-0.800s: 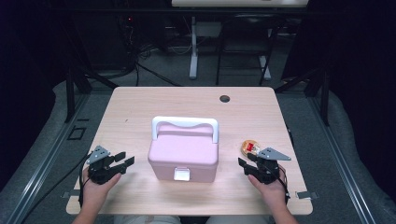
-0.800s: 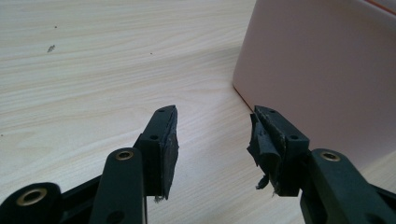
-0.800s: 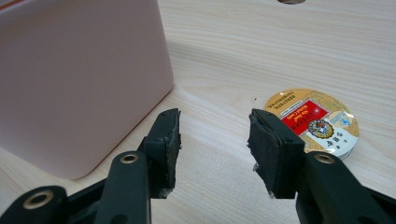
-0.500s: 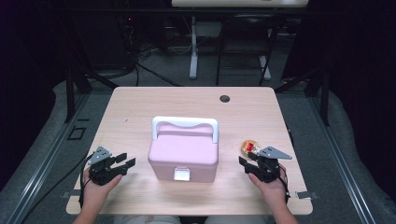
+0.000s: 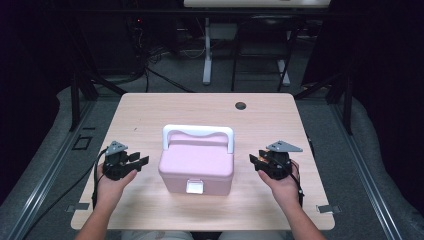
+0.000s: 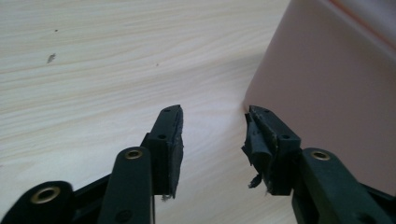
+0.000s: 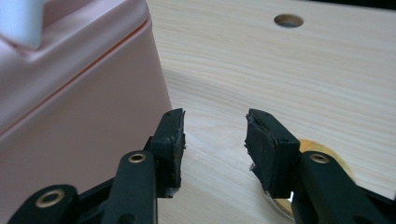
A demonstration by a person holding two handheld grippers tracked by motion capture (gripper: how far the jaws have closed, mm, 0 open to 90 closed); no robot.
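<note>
Pink box [image 5: 196, 167] sits in middle of table [image 5: 150, 115], lid shut, white handle [image 5: 198, 132] lying on top toward far side, white clasp [image 5: 195, 187] on near side.

Left gripper [image 5: 137, 161] rests on table just left of box, jaws spread, nothing between them. Box side wall close by its right jaw.

Right gripper [image 5: 255, 161] just right of box, jaws spread, nothing pinched. Small round yellow thing [image 7: 322, 161] lies on table under its right jaw.

Round hole [image 5: 240, 105] near far edge.
</note>
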